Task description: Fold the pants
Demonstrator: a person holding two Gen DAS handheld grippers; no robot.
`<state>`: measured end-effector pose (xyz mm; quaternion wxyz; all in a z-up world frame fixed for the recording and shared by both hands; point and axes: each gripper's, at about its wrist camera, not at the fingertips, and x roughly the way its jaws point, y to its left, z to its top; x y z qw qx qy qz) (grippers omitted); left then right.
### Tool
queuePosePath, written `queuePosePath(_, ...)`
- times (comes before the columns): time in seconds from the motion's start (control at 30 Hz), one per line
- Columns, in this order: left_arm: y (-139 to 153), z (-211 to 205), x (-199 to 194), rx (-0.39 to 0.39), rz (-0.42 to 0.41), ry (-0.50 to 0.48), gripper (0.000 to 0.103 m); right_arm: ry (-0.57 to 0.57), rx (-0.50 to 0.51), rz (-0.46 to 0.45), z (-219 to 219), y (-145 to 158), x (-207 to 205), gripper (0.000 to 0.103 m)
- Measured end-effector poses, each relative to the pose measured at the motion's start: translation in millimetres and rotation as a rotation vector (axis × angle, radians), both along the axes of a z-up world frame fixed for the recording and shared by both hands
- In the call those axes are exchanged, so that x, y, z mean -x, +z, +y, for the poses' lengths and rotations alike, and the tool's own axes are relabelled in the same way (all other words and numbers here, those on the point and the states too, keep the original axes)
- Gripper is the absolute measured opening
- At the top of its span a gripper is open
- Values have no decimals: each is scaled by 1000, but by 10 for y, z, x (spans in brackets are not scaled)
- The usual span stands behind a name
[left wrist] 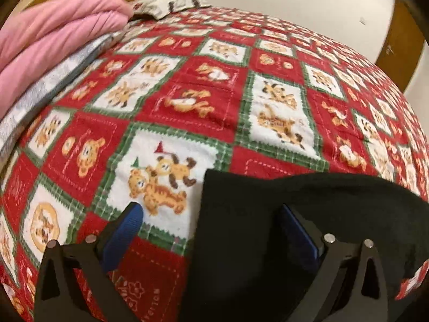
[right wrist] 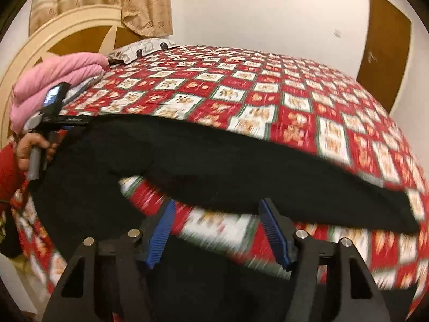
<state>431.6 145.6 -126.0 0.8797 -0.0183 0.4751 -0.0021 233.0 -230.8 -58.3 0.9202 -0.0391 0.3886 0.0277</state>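
Black pants (right wrist: 214,155) lie spread across the red patterned bedspread (right wrist: 295,102), one leg running to the right, the other (right wrist: 241,276) near the bed's front edge. In the left wrist view the pants' corner (left wrist: 268,228) lies between my blue pads. My left gripper (left wrist: 211,214) is open over that corner; it also shows in the right wrist view (right wrist: 72,124) at the pants' left end. My right gripper (right wrist: 217,214) is open, hovering just above the bed between the two legs, holding nothing.
A folded pink blanket (left wrist: 53,35) on grey bedding (left wrist: 40,99) sits at the bed's far left. A printed pillow (right wrist: 139,47) lies by the headboard (right wrist: 53,43). A white wall and a brown door (right wrist: 386,53) stand behind.
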Motion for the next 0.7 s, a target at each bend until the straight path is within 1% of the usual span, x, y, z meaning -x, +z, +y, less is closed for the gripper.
queuePosePath(0.03, 11, -9, -3, 0, -12, -19, 94, 14, 8, 11, -84, 3, -179, 66)
queuePosePath(0.1, 50, -49, 19, 19, -26, -63, 73, 47, -3, 49, -231, -29, -477, 66)
queuePosePath(0.17, 65, -65, 6, 26, -20, -80, 67, 67, 5, 93, -365, -96, -773, 66)
queuePosePath(0.2, 68, -83, -2, 20, -18, -81, 67, 88, 21, 133, -440, -158, -973, 66)
queuePosePath(0.33, 61, -65, -37, 24, -29, -75, 68, 106, 92, 181, -664, -321, -1381, 66)
queuePosePath(0.37, 57, -62, -46, 25, -33, -68, 71, 105, 101, 193, -739, -360, -1474, 66)
queuePosePath(0.43, 48, -64, -60, 30, -34, -69, 74, 114, 95, 232, -860, -435, -1609, 66)
queuePosePath(0.47, 47, -80, -79, 21, -32, -70, 76, 108, 109, 250, -930, -495, -1691, 66)
queuePosePath(0.53, 41, -104, -104, 10, -31, -65, 80, 117, 96, 284, -999, -601, -1752, 66)
queuePosePath(0.57, 35, -110, -121, 9, -29, -60, 82, 129, 68, 287, -1041, -645, -1770, 66)
queuePosePath(0.6, 29, -113, -130, 8, -28, -54, 84, 139, 57, 273, -1059, -641, -1766, 66)
queuePosePath(0.63, 25, -119, -147, 7, -27, -45, 84, 146, 60, 271, -1058, -645, -1767, 66)
queuePosePath(0.67, 28, -131, -152, 2, -27, -45, 81, 155, 65, 270, -1054, -642, -1753, 62)
queuePosePath(0.7, 32, -146, -145, -7, -30, -49, 73, 166, 49, 277, -1049, -634, -1737, 56)
